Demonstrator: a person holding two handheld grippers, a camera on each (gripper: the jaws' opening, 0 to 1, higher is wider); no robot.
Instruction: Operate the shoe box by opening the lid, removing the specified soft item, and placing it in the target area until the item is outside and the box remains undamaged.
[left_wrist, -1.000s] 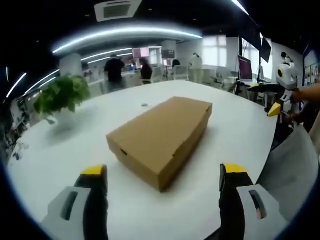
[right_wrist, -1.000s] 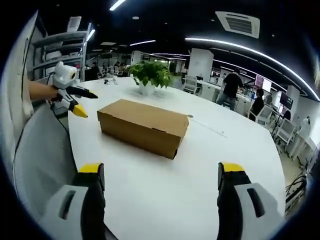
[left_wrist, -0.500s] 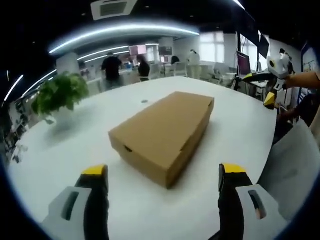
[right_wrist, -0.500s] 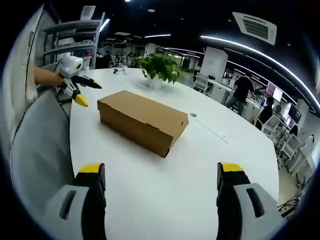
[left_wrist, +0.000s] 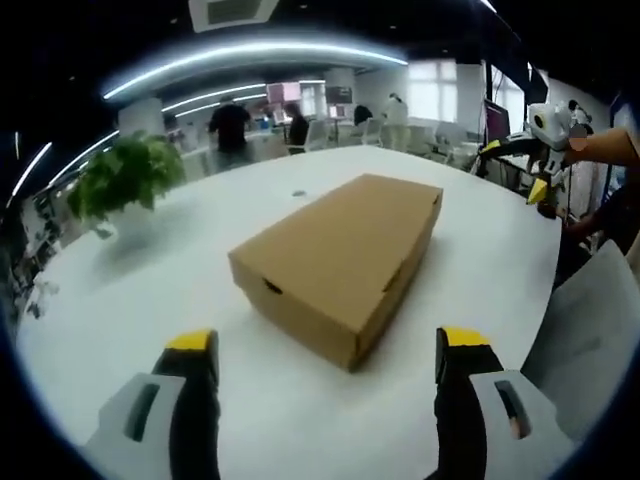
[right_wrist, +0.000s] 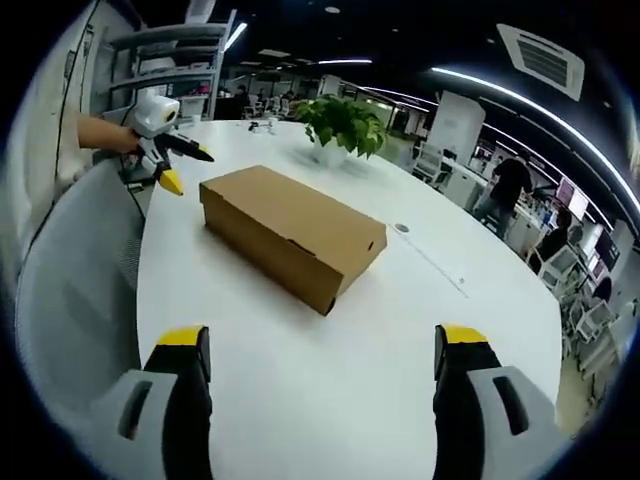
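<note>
Resting shut on the table (left_wrist: 150, 300), one shoe box (left_wrist: 340, 260); both grippers' fingers (left_wrist: 195, 345) spread, empty.

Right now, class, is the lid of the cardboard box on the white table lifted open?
No. The box sits on the table with its lid flat and closed along every visible edge.

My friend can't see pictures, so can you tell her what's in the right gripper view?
A closed brown shoe box sits on a big white table. The right hand-held gripper hangs open in front of it, touching nothing. The left hand-held gripper is beyond the box's far end, and a potted plant stands on the table behind.
</note>
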